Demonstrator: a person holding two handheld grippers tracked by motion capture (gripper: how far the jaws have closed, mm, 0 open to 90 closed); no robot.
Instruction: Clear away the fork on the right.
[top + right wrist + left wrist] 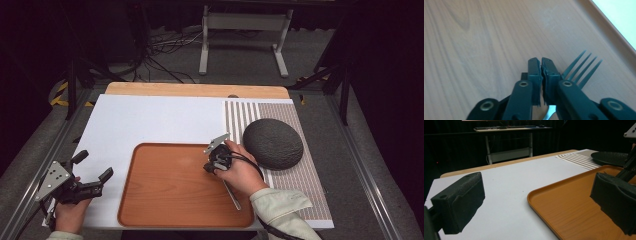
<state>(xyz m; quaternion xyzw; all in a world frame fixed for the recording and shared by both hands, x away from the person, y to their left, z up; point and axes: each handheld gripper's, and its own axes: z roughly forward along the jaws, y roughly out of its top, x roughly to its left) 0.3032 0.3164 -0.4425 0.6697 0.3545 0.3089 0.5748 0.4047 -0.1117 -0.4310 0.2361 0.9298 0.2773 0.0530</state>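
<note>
Steel fork (579, 68), thin, stiff and likely slippery, lies on the smooth wooden tray (150, 200); the right hand-held gripper (541, 65) pinches its neck, a sensible hold. The left hand-held gripper (95, 167) waits wide apart over the white tabletop (150, 120), near a rough dark dome (273, 142).

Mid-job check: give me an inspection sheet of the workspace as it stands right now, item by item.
Surface: white board on a wooden table, with a striped placemat at the right.
Job's things: metal fork lying on the brown wooden tray, tines past the jaws, handle toward the person.
Clutter: dark grey round textured plate on the placemat.
Grippers: right hand-held gripper shut on the fork over the tray; left hand-held gripper open, holding nothing, over the board left of the tray.
Cables: black cables on the floor beyond the table.
Surroundings: dark room, white desk frame behind.
</note>
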